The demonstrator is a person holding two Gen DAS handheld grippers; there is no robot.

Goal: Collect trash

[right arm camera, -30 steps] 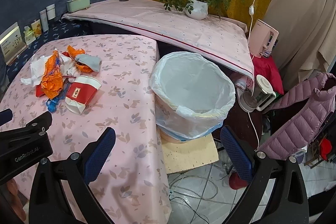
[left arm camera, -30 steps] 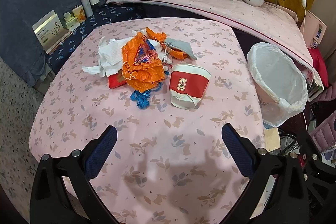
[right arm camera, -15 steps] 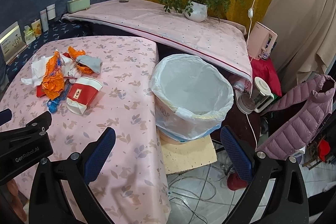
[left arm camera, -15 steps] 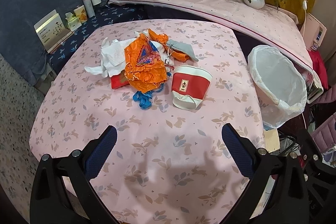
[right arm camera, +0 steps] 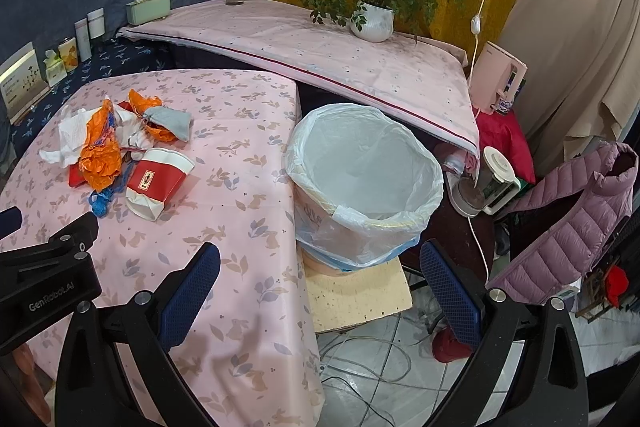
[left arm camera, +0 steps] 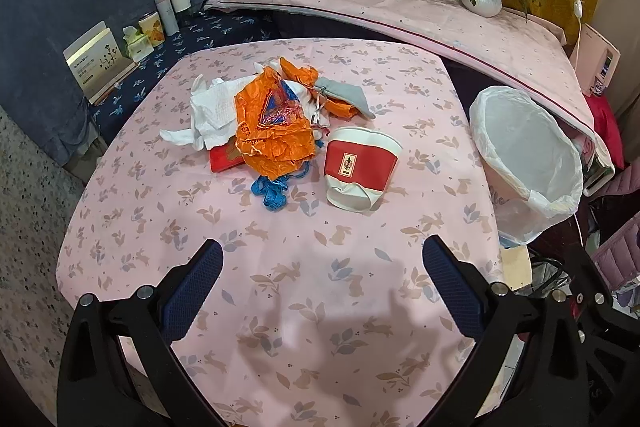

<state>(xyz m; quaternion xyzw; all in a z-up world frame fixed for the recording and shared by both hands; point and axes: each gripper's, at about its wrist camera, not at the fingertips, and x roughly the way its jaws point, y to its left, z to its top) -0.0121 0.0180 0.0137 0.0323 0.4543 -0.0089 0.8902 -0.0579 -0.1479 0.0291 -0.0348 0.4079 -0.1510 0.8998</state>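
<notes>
Drawn slightly nearer the litter than a second ago. Left gripper spread wide, empty, above the pink tablecloth. Right gripper likewise agape, near the lined bin. Crushed red paper cup lying beside the orange wrapper.

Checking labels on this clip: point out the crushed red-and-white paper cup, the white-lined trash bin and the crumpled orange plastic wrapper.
Crushed red-and-white paper cup (left arm camera: 360, 163), left wrist view, red band.
White-lined trash bin (right arm camera: 404, 219), right wrist view, near rim.
Crumpled orange plastic wrapper (left arm camera: 276, 139), left wrist view, middle.
</notes>
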